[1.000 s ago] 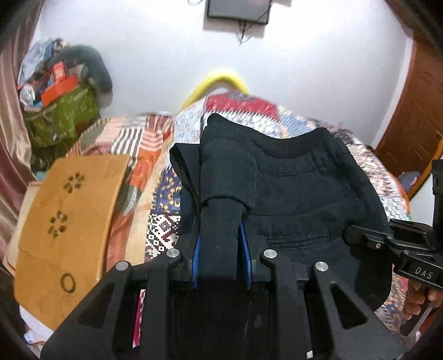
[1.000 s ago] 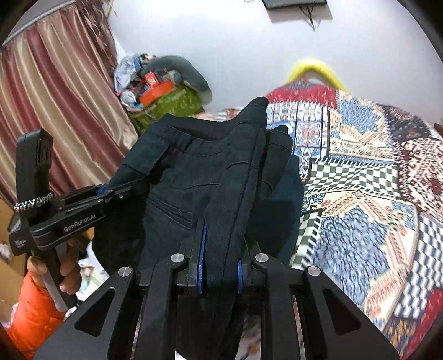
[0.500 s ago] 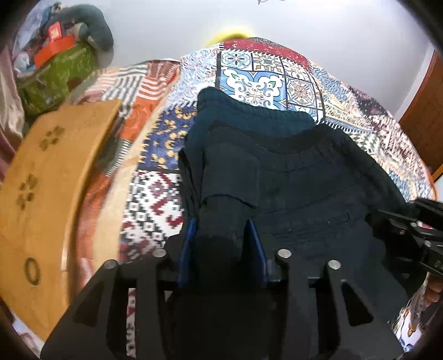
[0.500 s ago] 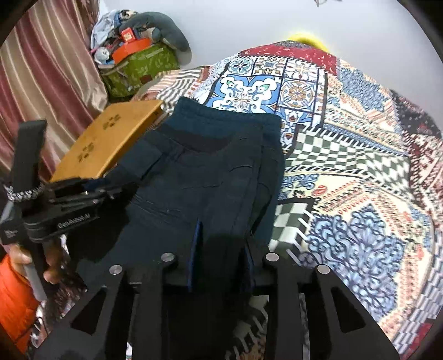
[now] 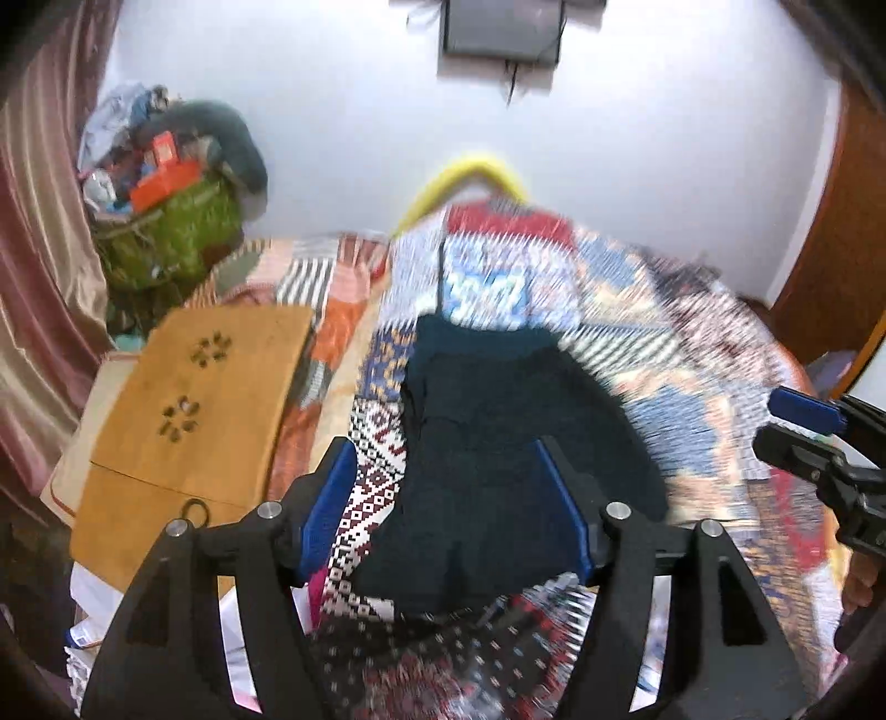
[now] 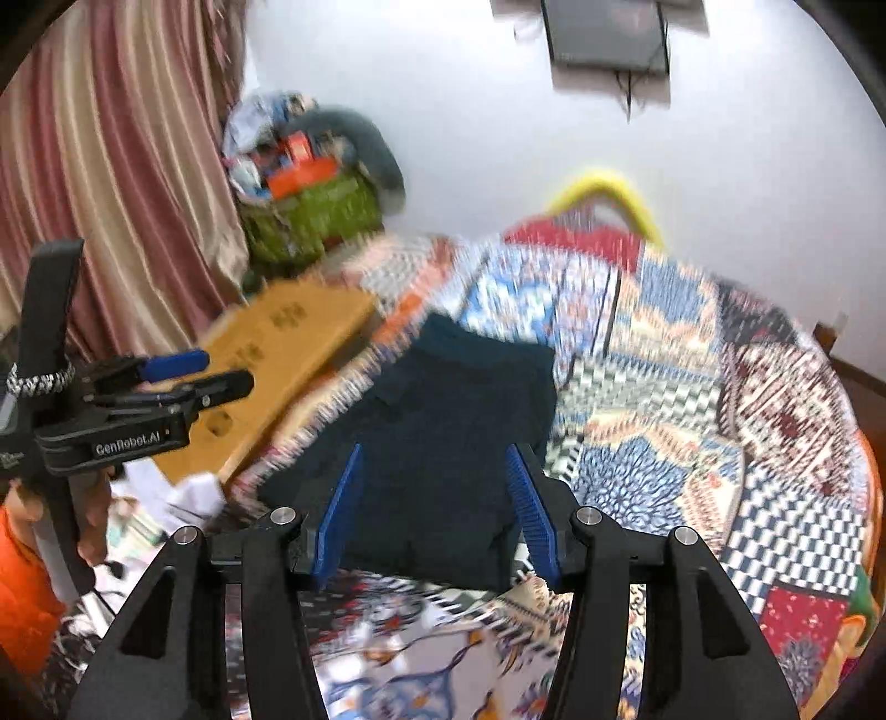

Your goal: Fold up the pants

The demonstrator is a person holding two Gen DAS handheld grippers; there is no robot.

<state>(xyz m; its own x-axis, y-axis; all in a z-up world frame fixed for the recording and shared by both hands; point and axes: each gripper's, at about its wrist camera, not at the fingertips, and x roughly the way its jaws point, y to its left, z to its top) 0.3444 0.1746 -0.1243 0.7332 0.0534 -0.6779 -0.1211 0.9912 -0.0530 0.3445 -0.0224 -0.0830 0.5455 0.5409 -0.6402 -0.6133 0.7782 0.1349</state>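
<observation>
Left gripper (image 5: pixel 446 482) spread wide, blue pads (image 5: pixel 324 509) well apart, nothing pinched between them. Jaws just been opening, with the dark cloth seen in the gap but lying below on the bed, clear of both pads as far as the motion blur allows. Right gripper (image 6: pixel 434 493) likewise parted, a little less wide, blue ribbed pads (image 6: pixel 529 509) standing off to either side of the cloth; jaws also just been opening, and no grip on anything. Seen from the left wrist view, right gripper at the right edge, fingers apart and empty; seen from the right wrist view, left gripper at the left edge, fingers apart too, held in a hand (image 6: pixel 94 526) beside an orange sleeve (image 6: pixel 25 598).

Pants (image 5: pixel 498 454), dark navy, folded into a compact stack, lying flat on the patchwork bedspread (image 6: pixel 692 399) near its front edge, just ahead of both grippers. Teal inner layer peeking out at the far end of the stack. Exact number of folds hard to tell through the blur.

Wooden board (image 5: pixel 188 421) with cut-out flower shapes lying beside the pants on the left side of the bed, apart from them. Green bag (image 5: pixel 171 238) heaped with clutter in the far corner by the curtain (image 6: pixel 111 183). Dark screen (image 6: pixel 603 33) on the wall above.
</observation>
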